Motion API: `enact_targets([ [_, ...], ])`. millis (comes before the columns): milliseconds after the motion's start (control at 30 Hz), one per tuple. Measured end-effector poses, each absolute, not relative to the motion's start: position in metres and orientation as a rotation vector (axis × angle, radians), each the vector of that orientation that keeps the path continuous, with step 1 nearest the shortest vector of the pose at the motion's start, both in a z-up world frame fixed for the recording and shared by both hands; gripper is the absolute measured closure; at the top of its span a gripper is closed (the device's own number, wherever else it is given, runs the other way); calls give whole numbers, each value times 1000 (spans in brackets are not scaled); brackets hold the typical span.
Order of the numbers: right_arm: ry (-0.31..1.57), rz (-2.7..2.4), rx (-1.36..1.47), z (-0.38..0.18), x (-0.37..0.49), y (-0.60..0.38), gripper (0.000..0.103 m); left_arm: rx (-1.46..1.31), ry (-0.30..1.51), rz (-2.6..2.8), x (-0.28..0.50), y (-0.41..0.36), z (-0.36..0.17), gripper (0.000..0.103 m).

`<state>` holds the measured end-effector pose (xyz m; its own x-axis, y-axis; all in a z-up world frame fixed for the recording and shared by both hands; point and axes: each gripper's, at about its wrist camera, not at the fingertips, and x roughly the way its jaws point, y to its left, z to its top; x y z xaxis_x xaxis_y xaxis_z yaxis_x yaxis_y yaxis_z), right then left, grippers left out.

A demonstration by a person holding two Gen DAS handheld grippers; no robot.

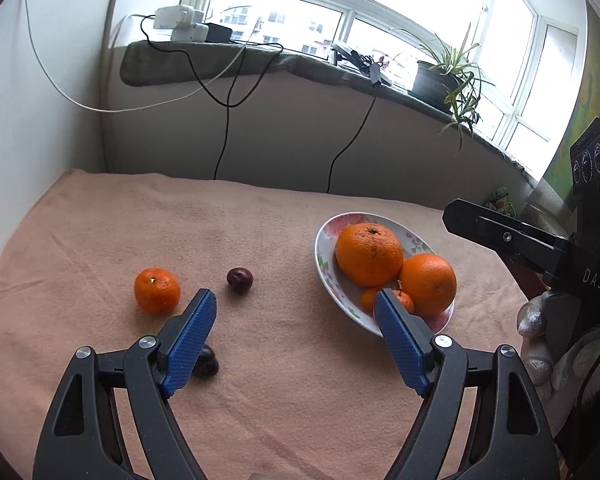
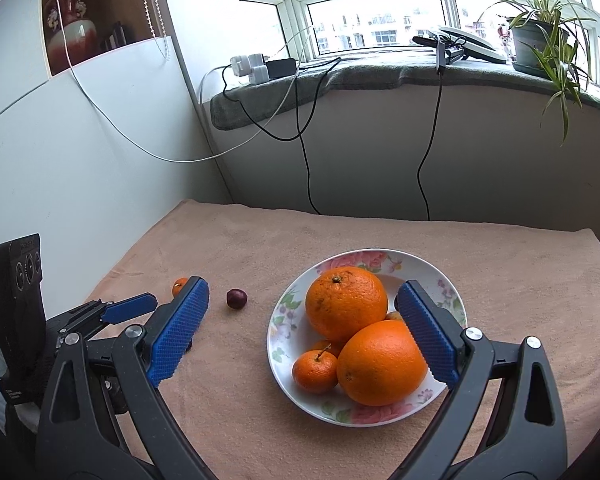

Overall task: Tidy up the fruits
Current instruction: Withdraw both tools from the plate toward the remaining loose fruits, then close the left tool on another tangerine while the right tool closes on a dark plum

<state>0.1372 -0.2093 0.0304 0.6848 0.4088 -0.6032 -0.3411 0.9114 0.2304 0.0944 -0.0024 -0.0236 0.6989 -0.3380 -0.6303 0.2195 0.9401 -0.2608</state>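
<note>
A flowered white plate (image 2: 440,280) (image 1: 324,264) on the pink cloth holds two big oranges (image 2: 346,302) (image 2: 380,364) and small mandarins (image 2: 314,372). Left of it lie a loose mandarin (image 1: 157,290), a dark plum (image 1: 240,280) (image 2: 236,298) and a second plum (image 1: 208,362) half hidden under my left finger. My left gripper (image 1: 296,304) is open and empty above the cloth between the loose fruit and the plate. My right gripper (image 2: 302,300) is open and empty, hovering over the plate's near side.
The pink cloth (image 1: 220,220) covers the table up to the wall. A windowsill behind carries chargers (image 1: 180,24), hanging cables (image 2: 308,168) and a potted plant (image 2: 540,40). A white partition (image 2: 80,140) stands on the left.
</note>
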Motion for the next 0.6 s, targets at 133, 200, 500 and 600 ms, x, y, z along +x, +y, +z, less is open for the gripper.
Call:
enact_targets([
  [133, 705, 454, 95, 28, 136, -197, 6, -203, 736, -280, 95, 20, -27, 22],
  [200, 710, 471, 91, 26, 136, -191, 6, -227, 735, -261, 97, 34, -29, 23],
  [500, 748, 564, 42, 11, 132, -154, 6, -322, 742, -184, 105, 86, -38, 31],
  [600, 768, 599, 23, 4, 129, -139, 6, -327, 748, -179, 108, 90, -41, 36],
])
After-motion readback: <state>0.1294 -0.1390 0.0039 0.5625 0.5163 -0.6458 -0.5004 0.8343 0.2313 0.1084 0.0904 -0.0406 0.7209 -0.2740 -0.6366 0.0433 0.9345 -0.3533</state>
